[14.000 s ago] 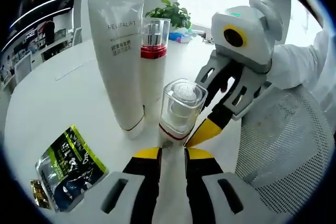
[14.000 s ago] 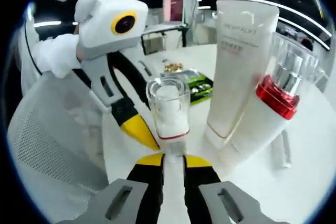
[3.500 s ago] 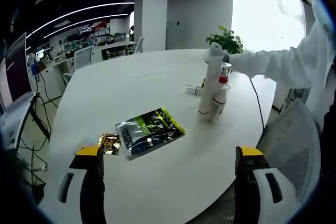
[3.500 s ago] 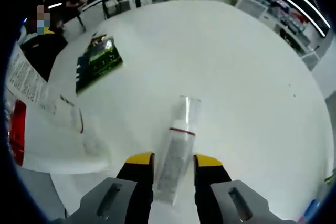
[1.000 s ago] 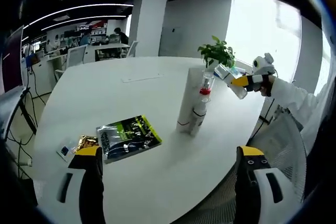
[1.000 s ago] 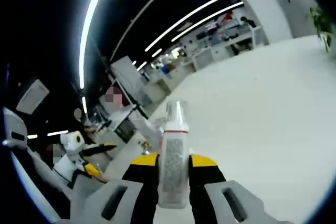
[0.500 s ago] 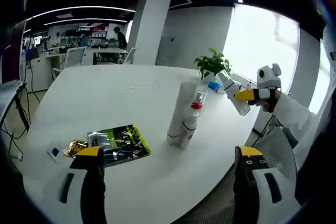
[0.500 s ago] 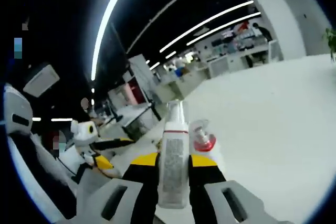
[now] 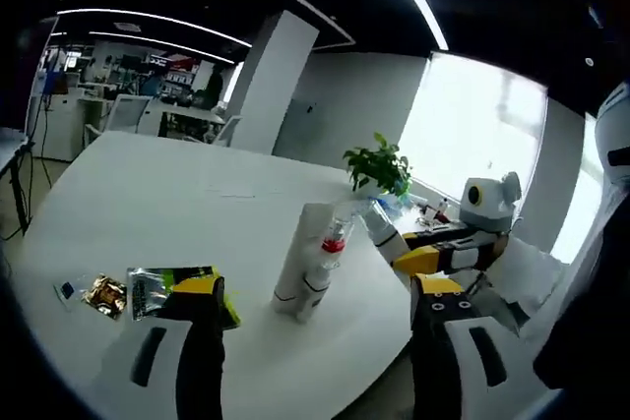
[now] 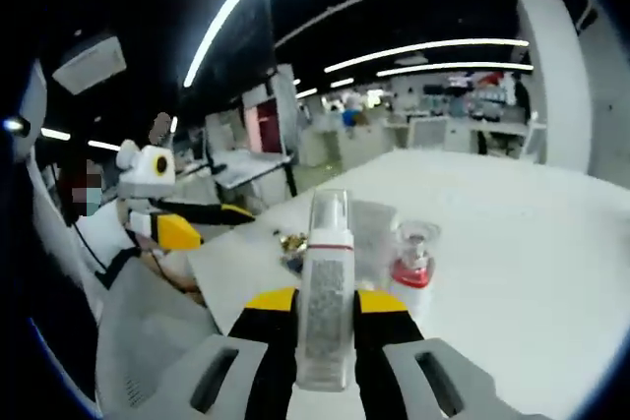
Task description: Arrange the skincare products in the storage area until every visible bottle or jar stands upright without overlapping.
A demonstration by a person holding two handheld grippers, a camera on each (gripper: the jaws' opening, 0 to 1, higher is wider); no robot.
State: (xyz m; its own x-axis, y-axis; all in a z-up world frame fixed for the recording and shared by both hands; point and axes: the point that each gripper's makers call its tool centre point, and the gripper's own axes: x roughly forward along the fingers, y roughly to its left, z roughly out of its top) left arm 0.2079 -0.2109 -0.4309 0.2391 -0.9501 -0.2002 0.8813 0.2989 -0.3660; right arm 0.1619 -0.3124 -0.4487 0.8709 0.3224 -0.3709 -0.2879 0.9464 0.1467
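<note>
While the right gripper (image 10: 325, 304) clamps its fingers on a clear-capped bottle (image 10: 325, 282) above the white surface (image 10: 532, 243), the left gripper (image 9: 315, 292) holds nothing, fingers spread wide, near the standing tube (image 9: 295, 258).

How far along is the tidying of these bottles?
Partly done. The tall tube and the red-collared bottle stand upright close together on the table. The right gripper holds the clear-capped bottle in the air; it must be set upright beside them. The left gripper is open and empty.
</note>
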